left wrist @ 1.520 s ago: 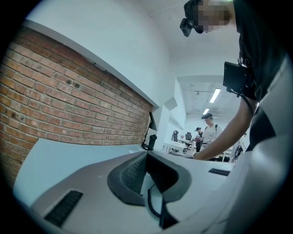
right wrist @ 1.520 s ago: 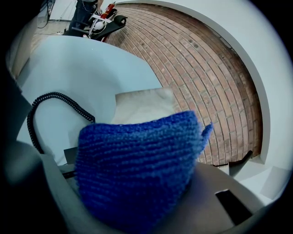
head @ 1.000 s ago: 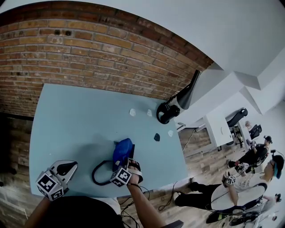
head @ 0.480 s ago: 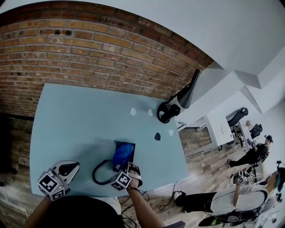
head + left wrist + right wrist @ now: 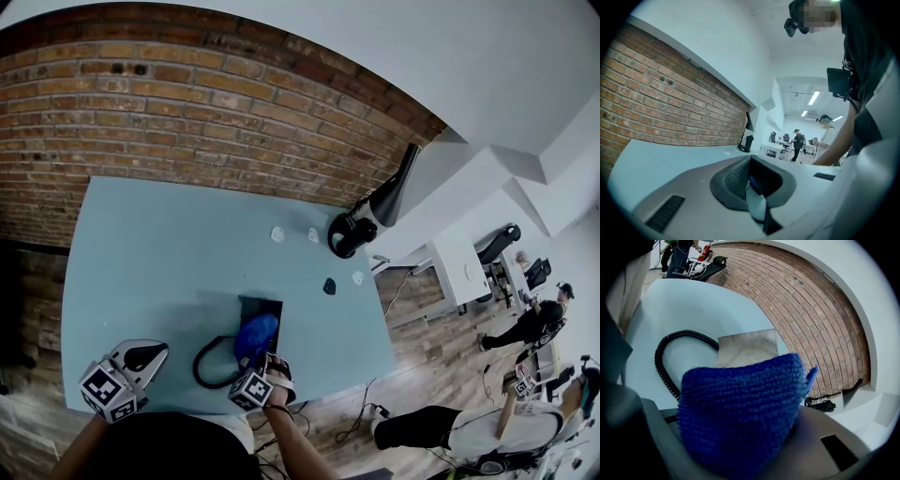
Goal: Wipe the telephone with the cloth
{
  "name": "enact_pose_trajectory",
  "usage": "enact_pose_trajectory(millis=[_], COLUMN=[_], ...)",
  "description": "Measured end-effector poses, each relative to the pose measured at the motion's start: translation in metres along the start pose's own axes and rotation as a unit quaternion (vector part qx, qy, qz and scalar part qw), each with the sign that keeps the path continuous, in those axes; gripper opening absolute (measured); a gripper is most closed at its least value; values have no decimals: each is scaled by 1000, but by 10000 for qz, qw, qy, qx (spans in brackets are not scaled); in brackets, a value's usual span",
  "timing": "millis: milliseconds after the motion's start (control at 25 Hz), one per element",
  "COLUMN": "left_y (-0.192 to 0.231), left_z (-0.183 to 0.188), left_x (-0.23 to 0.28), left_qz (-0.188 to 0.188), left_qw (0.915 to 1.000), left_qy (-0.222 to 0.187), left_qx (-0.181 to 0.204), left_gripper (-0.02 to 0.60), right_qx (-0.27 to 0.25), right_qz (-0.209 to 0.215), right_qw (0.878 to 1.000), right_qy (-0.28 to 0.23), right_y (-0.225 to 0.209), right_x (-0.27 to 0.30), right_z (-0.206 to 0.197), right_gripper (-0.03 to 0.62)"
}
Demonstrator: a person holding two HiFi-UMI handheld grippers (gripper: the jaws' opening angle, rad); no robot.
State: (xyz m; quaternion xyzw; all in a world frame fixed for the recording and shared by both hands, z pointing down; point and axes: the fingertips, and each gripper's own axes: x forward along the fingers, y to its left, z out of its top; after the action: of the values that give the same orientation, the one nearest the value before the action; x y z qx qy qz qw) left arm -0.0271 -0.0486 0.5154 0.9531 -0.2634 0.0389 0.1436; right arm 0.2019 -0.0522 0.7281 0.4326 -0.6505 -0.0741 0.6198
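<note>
Right gripper [image 5: 264, 362], lower centre of the head view: jaws closed on the blue cloth [image 5: 255, 335], which is bunched between them and fills the right gripper view. The cloth lies against the near end of the telephone [image 5: 266, 307], a dark flat unit on the blue counter [image 5: 159, 244]. Its coiled cord [image 5: 208, 360] loops to the left. Left gripper [image 5: 142, 355], lower left at the counter edge: jaws together, nothing held.
</note>
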Motion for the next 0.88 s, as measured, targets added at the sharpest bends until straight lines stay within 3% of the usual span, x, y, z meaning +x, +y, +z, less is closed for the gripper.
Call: enact_pose_trajectory(millis=[520, 600, 640, 680, 720, 800, 840, 880], left_y=[-2, -3, -3, -3, -2, 0, 1, 2], left_z=[-1, -1, -2, -2, -1, 0, 0, 0], left_x=[0, 1, 0, 0, 0, -2, -3, -4], left_qz=[-22, -12, -1, 14, 33, 75, 92, 104], left_qw=[10000, 10000, 10000, 9999, 9999, 9999, 9998, 9998], left_qy=[3, 22, 34, 47, 57, 58, 57, 62], left_qx=[-64, -80, -89, -99, -108, -128, -142, -155], left_gripper=[23, 23, 23, 23, 23, 23, 23, 23], right_qx=[416, 1123, 1882, 2906, 4066, 5973, 6462, 6651], right_qz=[77, 394, 703, 1030, 1302, 1569, 1545, 1428], right_qw=[9991, 9929, 9796, 9508, 9021, 7723, 7241, 7021], right_qy=[-24, -43, -108, -292, -624, -1487, -1851, -2103], right_y=[27, 33, 35, 35, 30, 3, -15, -33], right_x=[-5, -11, -16, -21, -27, -41, -48, -54], right_z=[-12, -10, -9, -7, -5, 0, 1, -1], right_gripper=[65, 78, 81, 83, 89, 90, 89, 89])
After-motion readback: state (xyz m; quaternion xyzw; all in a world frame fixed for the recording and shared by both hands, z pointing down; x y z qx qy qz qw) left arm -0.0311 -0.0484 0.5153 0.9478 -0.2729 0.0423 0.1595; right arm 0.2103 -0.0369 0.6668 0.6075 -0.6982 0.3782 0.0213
